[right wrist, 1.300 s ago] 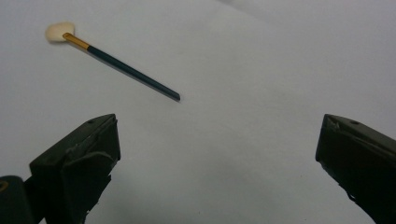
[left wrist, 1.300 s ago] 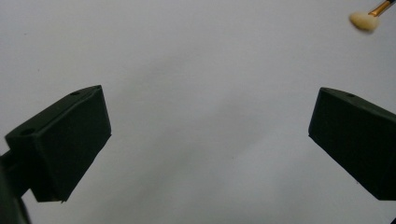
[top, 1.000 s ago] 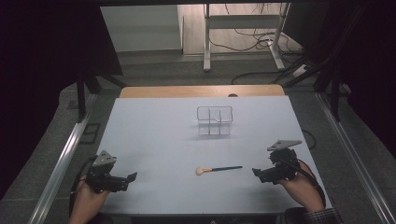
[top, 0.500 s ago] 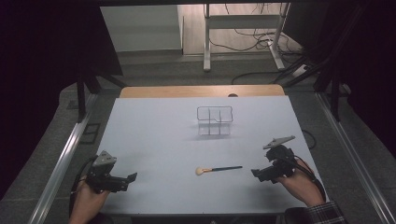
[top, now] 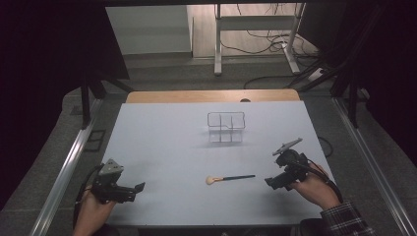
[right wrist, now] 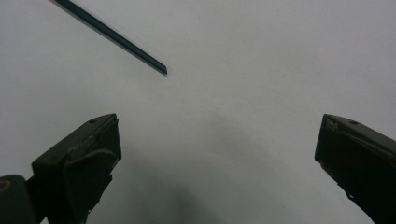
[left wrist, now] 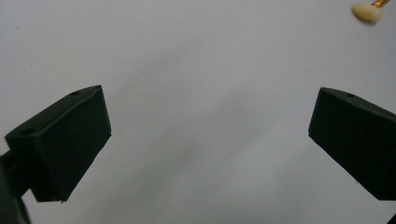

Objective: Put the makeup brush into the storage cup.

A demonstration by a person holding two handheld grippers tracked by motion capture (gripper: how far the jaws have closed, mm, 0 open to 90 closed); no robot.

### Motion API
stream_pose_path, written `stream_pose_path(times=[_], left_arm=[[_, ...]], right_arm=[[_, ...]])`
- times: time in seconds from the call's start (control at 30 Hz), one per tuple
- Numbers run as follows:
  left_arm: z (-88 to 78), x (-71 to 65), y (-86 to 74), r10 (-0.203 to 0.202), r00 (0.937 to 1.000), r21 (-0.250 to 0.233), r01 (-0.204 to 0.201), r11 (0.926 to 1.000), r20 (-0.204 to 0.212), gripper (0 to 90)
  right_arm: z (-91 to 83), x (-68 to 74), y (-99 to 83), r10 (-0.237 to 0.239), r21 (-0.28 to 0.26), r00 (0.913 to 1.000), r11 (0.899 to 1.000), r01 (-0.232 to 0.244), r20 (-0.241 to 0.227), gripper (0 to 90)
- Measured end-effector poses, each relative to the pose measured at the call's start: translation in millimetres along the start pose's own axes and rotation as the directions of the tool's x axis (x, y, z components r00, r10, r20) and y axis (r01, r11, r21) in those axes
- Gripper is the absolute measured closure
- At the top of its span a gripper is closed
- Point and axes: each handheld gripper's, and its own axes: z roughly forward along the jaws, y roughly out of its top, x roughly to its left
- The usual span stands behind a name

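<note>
A makeup brush (top: 230, 178) with a dark handle and a pale tuft lies flat near the front middle of the white table (top: 167, 147). Its tuft (left wrist: 367, 11) shows at the top right of the left gripper view, and its handle end (right wrist: 116, 38) at the upper left of the right gripper view. My right gripper (top: 272, 183) sits just right of the handle end, open, with nothing between its jaws. My left gripper (top: 137, 189) rests at the front left, open and empty, well away from the brush.
A clear divided organizer box (top: 225, 126) stands behind the brush, toward the table's back middle. A wooden strip (top: 211, 96) runs along the far edge. Metal rails (top: 66, 167) flank both sides.
My right gripper has shifted slightly left and forward toward the brush handle. The left gripper and the brush have not moved.
</note>
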Motion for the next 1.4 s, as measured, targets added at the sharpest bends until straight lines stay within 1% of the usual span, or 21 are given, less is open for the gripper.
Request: stream_pose_path(times=[0.27, 0.77, 1.03, 1.1, 1.13, 1.4], left_arm=[[0.0, -0.1, 0.0, 0.0, 1.0, 0.001, 0.0, 1.0, -0.002, 0.0], [0.4, -0.3, 0.0, 0.001, 1.0, 0.004, -0.001, 1.0, -0.002, 0.0], [0.6, -0.4, 0.1, 0.003, 1.0, 0.006, -0.003, 1.0, -0.003, 0.0], [0.6, -0.4, 0.1, 0.003, 1.0, 0.006, -0.003, 1.0, -0.003, 0.0], [0.6, -0.4, 0.1, 0.003, 1.0, 0.006, -0.003, 1.0, -0.003, 0.0], [0.7, -0.6, 0.2, 0.005, 1.0, 0.008, -0.005, 1.0, -0.001, 0.0]], right_arm=[[5.5, 5.1, 8.2, -0.032, 0.014, 0.9995, 0.999, 0.032, 0.0, 0.3], [14.8, 14.7, 22.8, -0.071, 0.024, 0.9974, 0.997, 0.071, -0.012, 0.3], [20.7, 21.8, 32.0, -0.105, 0.033, 0.9943, 0.994, 0.105, -0.019, 0.3], [21.4, 23.0, 33.1, -0.104, 0.032, 0.9944, 0.994, 0.104, -0.022, 0.3], [22.9, 24.6, 35.6, -0.112, 0.033, 0.9935, 0.993, 0.113, -0.023, 0.3], [27.8, 31.3, 44.3, -0.129, 0.031, 0.9914, 0.991, 0.129, -0.025, 0.3]])
